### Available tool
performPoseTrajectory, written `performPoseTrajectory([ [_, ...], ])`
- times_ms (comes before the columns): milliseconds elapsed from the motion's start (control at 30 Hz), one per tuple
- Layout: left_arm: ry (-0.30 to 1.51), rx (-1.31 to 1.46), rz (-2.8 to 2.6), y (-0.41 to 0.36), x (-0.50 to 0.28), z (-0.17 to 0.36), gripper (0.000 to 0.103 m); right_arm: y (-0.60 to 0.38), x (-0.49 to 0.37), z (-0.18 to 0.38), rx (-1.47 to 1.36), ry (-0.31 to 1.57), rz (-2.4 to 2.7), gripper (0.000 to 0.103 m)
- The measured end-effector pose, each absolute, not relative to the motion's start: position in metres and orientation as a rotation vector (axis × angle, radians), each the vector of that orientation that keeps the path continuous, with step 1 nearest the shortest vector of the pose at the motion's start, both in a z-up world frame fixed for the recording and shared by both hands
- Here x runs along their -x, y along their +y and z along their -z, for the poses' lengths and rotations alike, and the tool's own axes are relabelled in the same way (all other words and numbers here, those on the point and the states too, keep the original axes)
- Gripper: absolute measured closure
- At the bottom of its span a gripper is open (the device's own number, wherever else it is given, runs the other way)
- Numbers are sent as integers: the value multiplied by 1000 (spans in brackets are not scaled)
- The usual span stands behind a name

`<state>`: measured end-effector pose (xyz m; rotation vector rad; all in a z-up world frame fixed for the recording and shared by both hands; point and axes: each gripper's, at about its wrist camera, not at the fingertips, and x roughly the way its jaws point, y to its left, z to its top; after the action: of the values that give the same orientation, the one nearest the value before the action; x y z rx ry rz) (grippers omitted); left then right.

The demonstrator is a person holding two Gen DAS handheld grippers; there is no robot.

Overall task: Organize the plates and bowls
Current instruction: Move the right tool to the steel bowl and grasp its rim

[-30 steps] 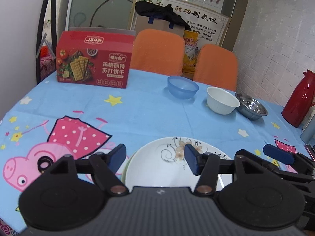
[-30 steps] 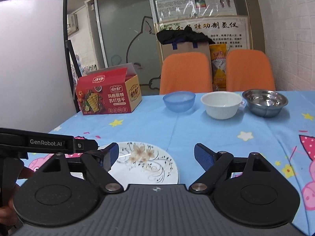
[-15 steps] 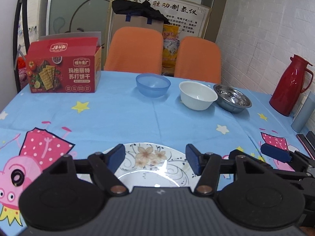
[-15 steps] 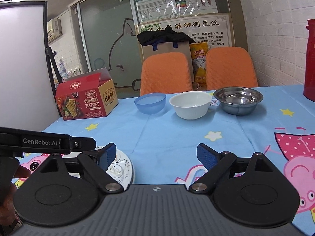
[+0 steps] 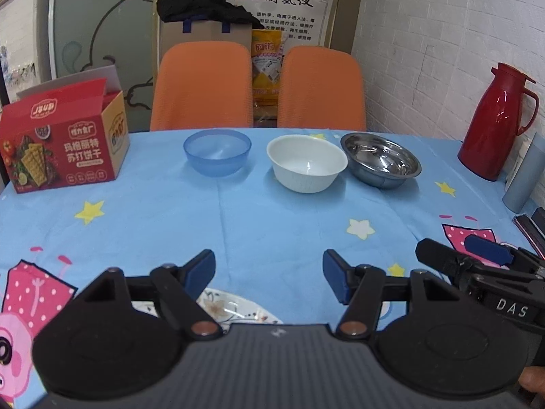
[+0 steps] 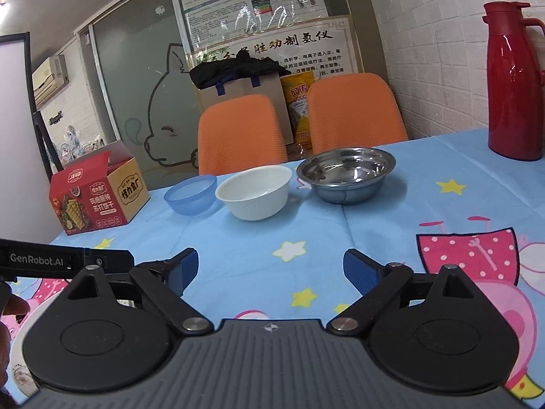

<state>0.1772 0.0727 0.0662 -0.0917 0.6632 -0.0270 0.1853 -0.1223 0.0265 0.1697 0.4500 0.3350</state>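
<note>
We hold the left claw [image 5: 269,274] above the counter [image 5: 272,225], its blue pads [image 5: 335,279] spread apart with only tablecloth between them; its jaws have just been opening. Just below and behind its left pad, close against the claw's body, the flowered plate [image 5: 231,308] lies flat on the cloth, mostly hidden by the claw. The plate is not gripped.

Ahead of the left claw, well apart from it, three bowls stand upright in a row near the far edge of the counter: the blue bowl [image 5: 217,156] ahead and to the left, the white bowl [image 5: 306,163] almost straight ahead, and the steel bowl [image 5: 380,160] ahead and to the right, its rim just beside the white one. We cannot tell whether those two touch.

We hold the right claw [image 6: 270,271] open too, nothing between its pads. From it, the white bowl [image 6: 253,192] sits ahead and slightly left, the steel bowl [image 6: 345,173] ahead and right, the blue bowl [image 6: 190,194] further left. A sliver of the plate [image 6: 24,327] shows at its lower left, beneath the left claw [image 6: 64,259].

Far left of both claws stands the red cracker box [image 5: 64,139]; far right, the red jug [image 5: 494,122].
</note>
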Motion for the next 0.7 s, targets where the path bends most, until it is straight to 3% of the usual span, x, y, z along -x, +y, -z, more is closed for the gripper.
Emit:
performPoseTrajectory([
  [700, 612, -3, 79, 26, -289, -104, 38, -180, -282, -87, -35, 247, -235, 0],
])
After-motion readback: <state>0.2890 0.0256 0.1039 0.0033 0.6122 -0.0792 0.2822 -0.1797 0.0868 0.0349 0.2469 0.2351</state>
